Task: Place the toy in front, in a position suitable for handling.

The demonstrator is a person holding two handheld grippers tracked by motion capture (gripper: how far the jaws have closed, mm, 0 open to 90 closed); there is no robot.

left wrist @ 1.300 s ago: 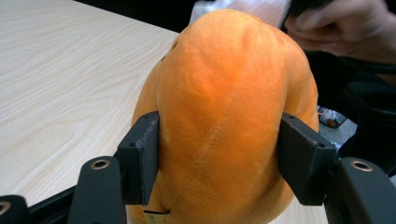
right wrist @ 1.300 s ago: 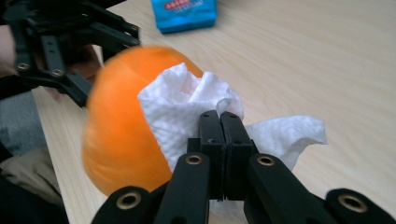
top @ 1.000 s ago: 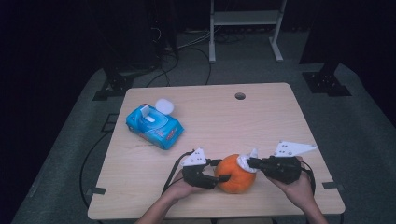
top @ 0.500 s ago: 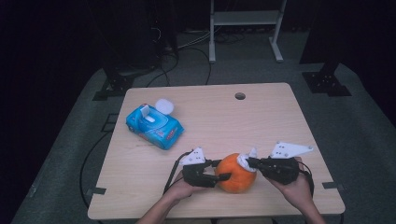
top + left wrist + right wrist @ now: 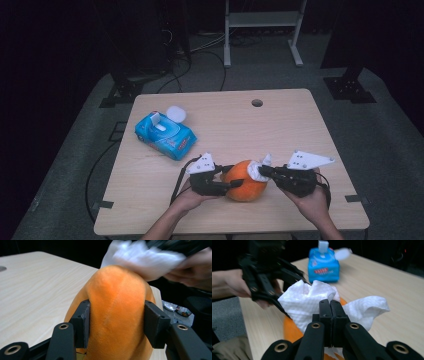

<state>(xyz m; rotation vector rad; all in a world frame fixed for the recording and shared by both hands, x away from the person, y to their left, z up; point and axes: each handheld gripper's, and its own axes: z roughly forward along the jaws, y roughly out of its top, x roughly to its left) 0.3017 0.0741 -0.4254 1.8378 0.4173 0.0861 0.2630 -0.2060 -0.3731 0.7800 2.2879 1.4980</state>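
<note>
Right at the tips: left gripper (image 5: 116, 322) has its two black pads pressed into the sides of the orange plush ball (image 5: 116, 315) — the fabric bulges between them in the left gripper view. Its jaws have just been closing in on the ball, which sits squeezed between them at about half spread. Right gripper (image 5: 329, 308) is fully clamped, pads meeting w/ a white wipe (image 5: 312, 302) pinched between them; the wipe bunches out on both sides of the jaws and lies on top of the ball, orange showing beneath it in the right gripper view.

From the high view, the ball (image 5: 245, 180) rests on the wooden table (image 5: 280, 130) near its front edge, roughly centre, w/ the left gripper (image 5: 231, 182) coming in from its left and the right gripper (image 5: 261, 171) from its right, wipe (image 5: 257, 169) touching the ball's upper right side. A hand holds each gripper body — forearms enter from the bottom edge, cables trailing off each.

Farther out, a blue wipes pack (image 5: 165, 134) lies on the table's left half, well apart from the ball, lid flipped open and a sheet poking up. A small round hole (image 5: 257, 103) sits near the table's far edge. Dark floor and a white metal frame (image 5: 262, 20) beyond.
</note>
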